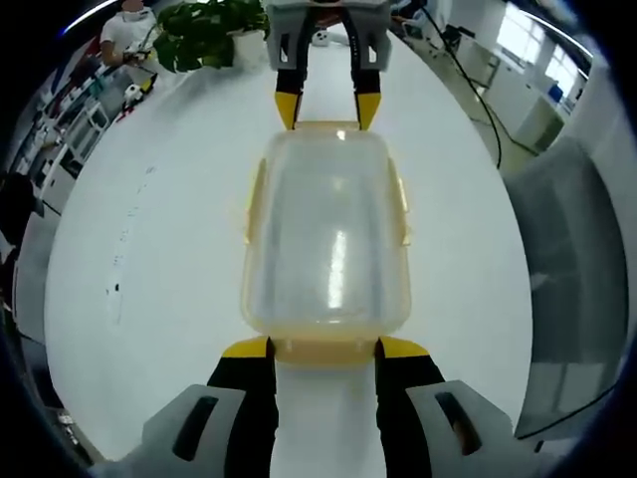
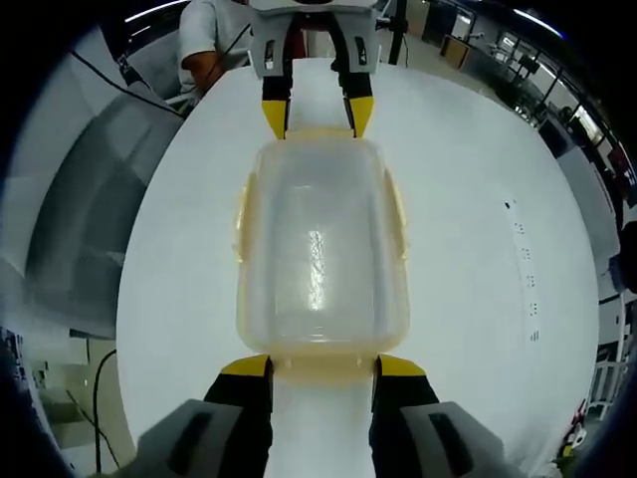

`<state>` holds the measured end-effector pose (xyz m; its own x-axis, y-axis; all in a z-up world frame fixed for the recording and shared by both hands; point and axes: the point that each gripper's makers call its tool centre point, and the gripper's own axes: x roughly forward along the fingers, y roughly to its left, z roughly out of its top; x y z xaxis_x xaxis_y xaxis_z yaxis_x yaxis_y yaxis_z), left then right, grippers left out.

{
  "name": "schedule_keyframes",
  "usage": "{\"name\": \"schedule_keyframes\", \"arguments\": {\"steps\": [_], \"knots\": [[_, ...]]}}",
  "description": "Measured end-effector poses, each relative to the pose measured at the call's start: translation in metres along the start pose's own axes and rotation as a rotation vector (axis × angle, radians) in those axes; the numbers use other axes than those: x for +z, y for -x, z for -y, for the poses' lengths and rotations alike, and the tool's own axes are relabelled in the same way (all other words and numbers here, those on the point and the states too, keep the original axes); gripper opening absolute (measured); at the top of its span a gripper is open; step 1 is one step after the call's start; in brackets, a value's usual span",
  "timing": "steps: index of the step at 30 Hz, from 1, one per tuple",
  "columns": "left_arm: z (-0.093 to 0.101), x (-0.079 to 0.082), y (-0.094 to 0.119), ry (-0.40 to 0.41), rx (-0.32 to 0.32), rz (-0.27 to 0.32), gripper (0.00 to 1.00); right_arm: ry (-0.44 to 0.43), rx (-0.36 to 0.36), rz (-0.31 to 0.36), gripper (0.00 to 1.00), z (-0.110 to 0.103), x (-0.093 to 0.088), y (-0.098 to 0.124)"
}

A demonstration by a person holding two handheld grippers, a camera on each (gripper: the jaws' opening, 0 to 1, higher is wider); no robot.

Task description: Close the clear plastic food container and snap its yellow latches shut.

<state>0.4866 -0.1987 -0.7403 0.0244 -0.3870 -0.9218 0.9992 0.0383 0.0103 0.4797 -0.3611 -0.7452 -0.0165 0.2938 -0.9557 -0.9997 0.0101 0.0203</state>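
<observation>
The clear plastic container (image 1: 326, 234) (image 2: 320, 249) lies on the white table (image 1: 149, 249) with its lid resting on top. Yellow latches run along its long sides (image 1: 401, 204) (image 2: 241, 224), and a yellow end latch (image 1: 323, 351) (image 2: 323, 368) shows at each short end. My left gripper (image 1: 324, 349) stands open at one short end, its yellow tips flanking that end latch. My right gripper (image 2: 323, 366) stands open the same way at the opposite end. Each shows in the other's view at the far end: the right gripper (image 1: 327, 110), the left gripper (image 2: 317, 117).
A potted green plant (image 1: 204, 35) stands at the table's far end beyond the right gripper, with a seated person (image 1: 124, 30) behind it. Another person (image 2: 214, 40) stands past the left gripper. A grey chair back (image 1: 577, 279) (image 2: 70, 199) borders one table edge.
</observation>
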Motion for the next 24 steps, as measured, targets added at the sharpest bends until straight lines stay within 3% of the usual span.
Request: {"name": "schedule_keyframes", "arguments": {"steps": [14, 16, 17, 19, 20, 21, 24], "knots": [[-0.0007, -0.0003, -0.0009, -0.005, -0.005, 0.003, 0.36, -0.002, -0.001, -0.002, 0.37, 0.0001, -0.0006, -0.0005], [-0.0002, -0.0008, -0.0011, -0.026, -0.003, 0.006, 0.37, 0.005, -0.009, 0.004, 0.38, 0.0013, -0.0007, -0.0006], [0.0004, -0.0011, -0.0015, -0.03, -0.009, 0.01, 0.38, -0.025, -0.019, 0.004, 0.46, 0.0023, -0.0024, 0.0], [-0.0017, -0.0029, -0.0031, -0.007, 0.005, 0.014, 0.53, -0.053, -0.012, 0.023, 0.62, 0.0015, -0.0018, -0.0004], [-0.0044, -0.0031, -0.0039, -0.002, 0.022, 0.015, 0.67, -0.044, -0.011, 0.019, 0.57, 0.0011, -0.0028, 0.0004], [-0.0064, -0.0028, -0.0036, -0.003, 0.036, 0.018, 0.72, -0.03, -0.012, 0.01, 0.52, 0.0012, -0.0046, 0.0009], [-0.0053, -0.0017, -0.0013, -0.005, 0.026, 0.025, 0.57, -0.033, -0.017, 0.012, 0.54, 0.001, -0.005, -0.0004]]}}
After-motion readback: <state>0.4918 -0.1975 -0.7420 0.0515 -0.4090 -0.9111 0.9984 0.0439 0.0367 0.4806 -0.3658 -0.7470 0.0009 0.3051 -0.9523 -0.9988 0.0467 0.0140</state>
